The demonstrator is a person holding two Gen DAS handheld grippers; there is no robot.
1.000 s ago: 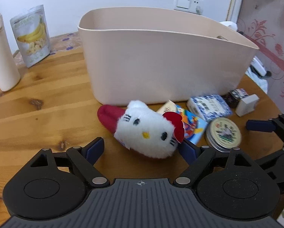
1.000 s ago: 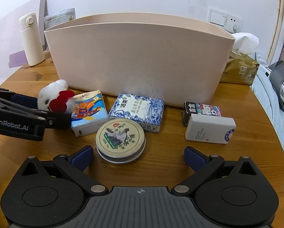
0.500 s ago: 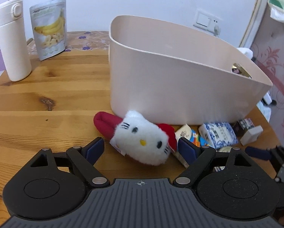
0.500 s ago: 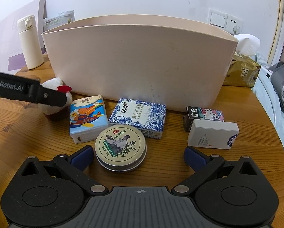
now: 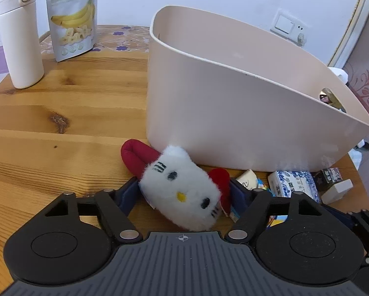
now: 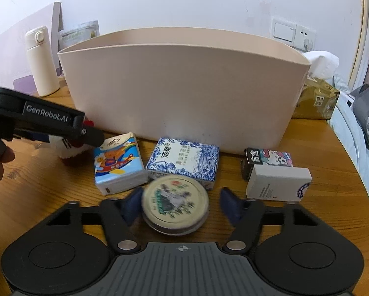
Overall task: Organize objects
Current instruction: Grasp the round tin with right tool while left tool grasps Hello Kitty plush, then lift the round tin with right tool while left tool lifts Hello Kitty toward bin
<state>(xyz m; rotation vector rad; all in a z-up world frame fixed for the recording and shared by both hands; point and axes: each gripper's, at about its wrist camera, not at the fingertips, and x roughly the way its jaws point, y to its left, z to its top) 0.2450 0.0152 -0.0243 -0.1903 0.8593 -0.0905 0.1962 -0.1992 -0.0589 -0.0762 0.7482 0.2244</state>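
The left gripper (image 5: 184, 192) brackets the white plush cat head with red bow (image 5: 182, 190). Its blue pads sit against the fur on both sides, but whether they are squeezing cannot be told. The toy lies on the round pine table (image 5: 61, 113), against the near wall of the beige oval plastic bin (image 5: 233, 113), at the bin's 7 o'clock corner.

The right gripper (image 6: 178, 203) stands apart around the round tin with a green bird print (image 6: 175, 203). Its left pad is at the tin's rim and its right pad is clear of it. Grasping appears to be the step in hand on both sides, with nothing lifted.

At the tin's 10 o'clock lies a blue cartoon tissue pack (image 6: 118, 162), and at 12 o'clock a blue-and-white patterned box (image 6: 184, 160).

The next move likely calls for closing firmly, lifting above the bin rim and releasing inside.
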